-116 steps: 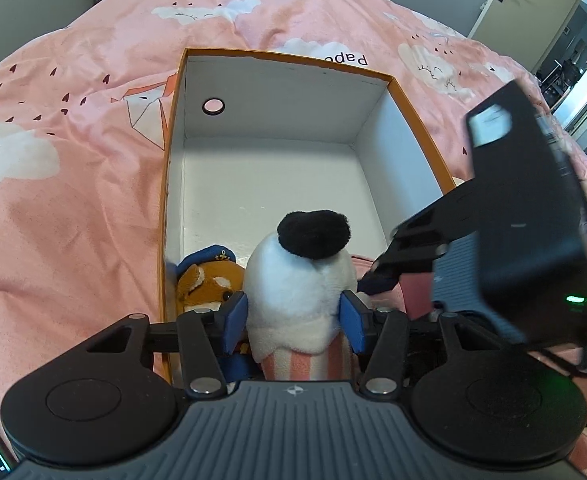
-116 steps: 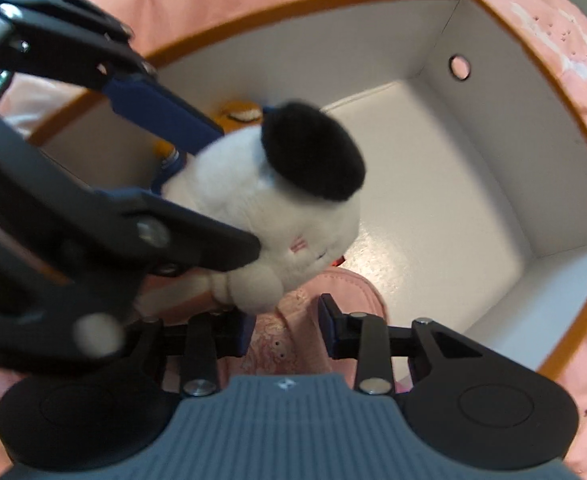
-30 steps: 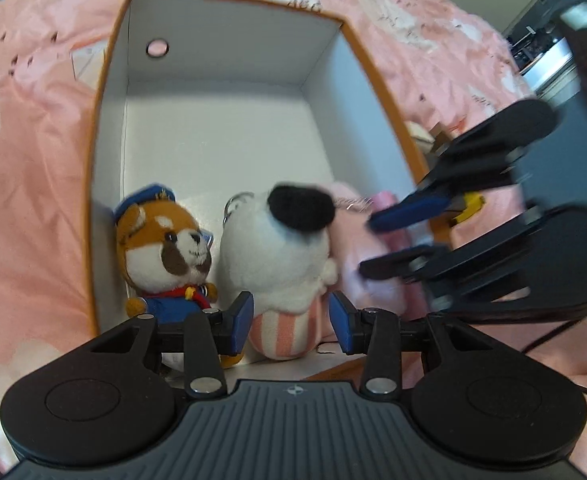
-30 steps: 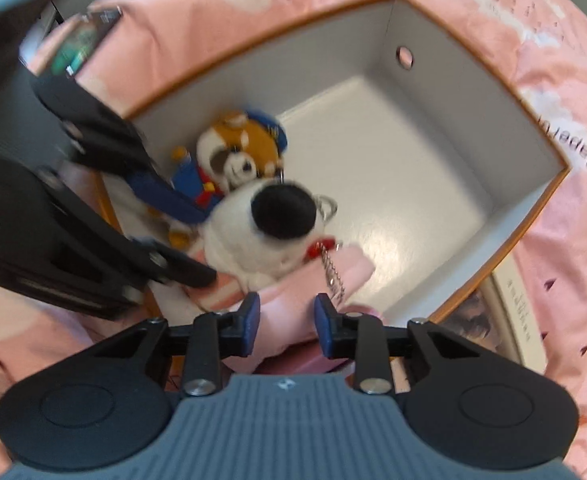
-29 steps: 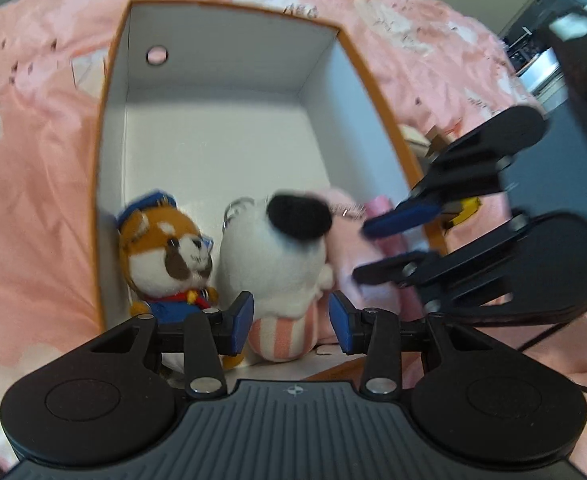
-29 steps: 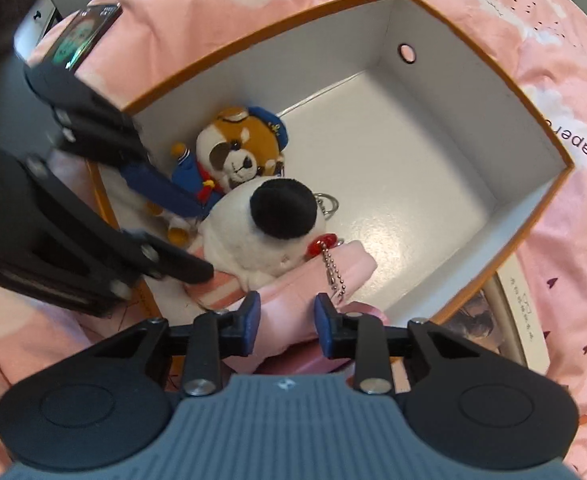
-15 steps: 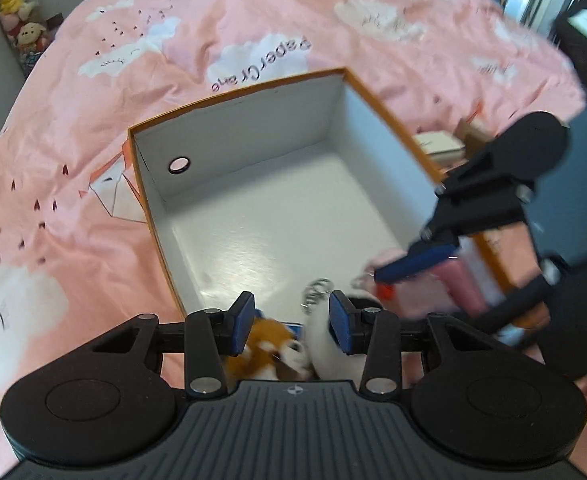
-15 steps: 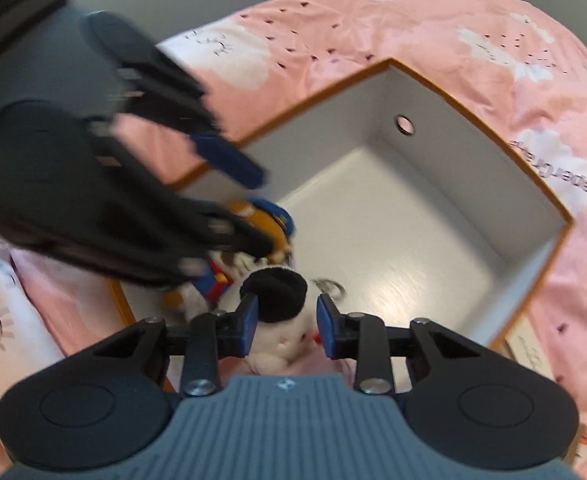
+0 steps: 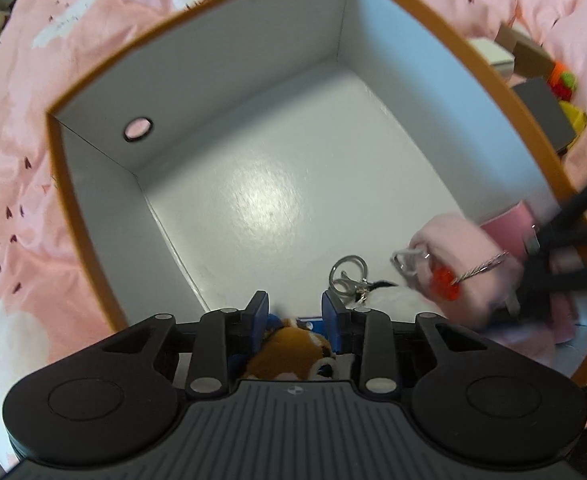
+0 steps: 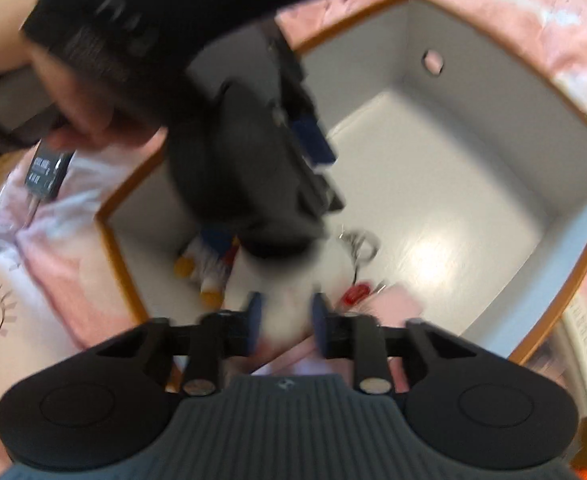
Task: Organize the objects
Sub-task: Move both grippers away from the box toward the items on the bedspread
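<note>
An orange-rimmed white box (image 9: pixel 197 184) lies on the pink bed. An orange bear plush (image 9: pixel 289 350) sits in its near corner, under my left gripper (image 9: pixel 295 314), which is open and empty above it. A white plush with a metal key ring (image 9: pixel 347 274) lies beside the bear. A pink plush (image 9: pixel 457 256) with a red charm lies at the box's right side, against my right gripper (image 10: pixel 285 318). The right wrist view is blurred; its fingers stand apart over the white plush (image 10: pixel 289 276) and the pink one (image 10: pixel 393 300).
The far half of the box floor (image 9: pixel 277 184) holds nothing. Small boxes and orange-yellow toys (image 9: pixel 561 88) lie on the bed beyond the box's right wall. A phone (image 10: pixel 45 172) lies on the bedding left of the box.
Both grippers have let go of their plush toys inside the box. The left gripper has moved up and tilted toward the box's far wall. The right view has swung and blurred.
</note>
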`<act>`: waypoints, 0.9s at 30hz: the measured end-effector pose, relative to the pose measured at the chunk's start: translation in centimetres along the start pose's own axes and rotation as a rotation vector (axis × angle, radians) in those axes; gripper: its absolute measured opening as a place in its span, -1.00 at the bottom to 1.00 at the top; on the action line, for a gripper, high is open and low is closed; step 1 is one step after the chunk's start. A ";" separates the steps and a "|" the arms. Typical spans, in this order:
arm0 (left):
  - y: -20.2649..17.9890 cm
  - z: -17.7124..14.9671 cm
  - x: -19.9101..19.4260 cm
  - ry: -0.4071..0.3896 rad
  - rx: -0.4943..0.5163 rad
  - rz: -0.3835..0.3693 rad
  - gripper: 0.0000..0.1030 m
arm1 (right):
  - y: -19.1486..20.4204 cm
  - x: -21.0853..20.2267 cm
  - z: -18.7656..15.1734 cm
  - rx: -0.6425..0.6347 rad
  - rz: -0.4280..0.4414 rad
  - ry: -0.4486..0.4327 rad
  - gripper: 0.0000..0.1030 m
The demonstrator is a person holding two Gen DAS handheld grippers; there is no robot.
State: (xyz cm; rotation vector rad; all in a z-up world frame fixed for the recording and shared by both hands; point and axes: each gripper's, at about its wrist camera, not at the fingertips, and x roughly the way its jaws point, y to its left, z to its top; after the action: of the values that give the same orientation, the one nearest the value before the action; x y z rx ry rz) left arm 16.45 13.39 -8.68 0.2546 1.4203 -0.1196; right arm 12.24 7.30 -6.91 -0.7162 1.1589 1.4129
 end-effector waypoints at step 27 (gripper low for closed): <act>-4.3 -1.1 -11.2 -0.474 -0.079 -0.080 -0.31 | -2.2 -12.0 -7.0 0.228 -0.273 -0.509 -0.24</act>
State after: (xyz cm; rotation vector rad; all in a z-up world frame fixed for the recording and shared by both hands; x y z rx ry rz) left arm 12.72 8.73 1.83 0.0940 0.9612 -0.1761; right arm 15.45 -3.76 1.11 -0.3093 0.7694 1.1205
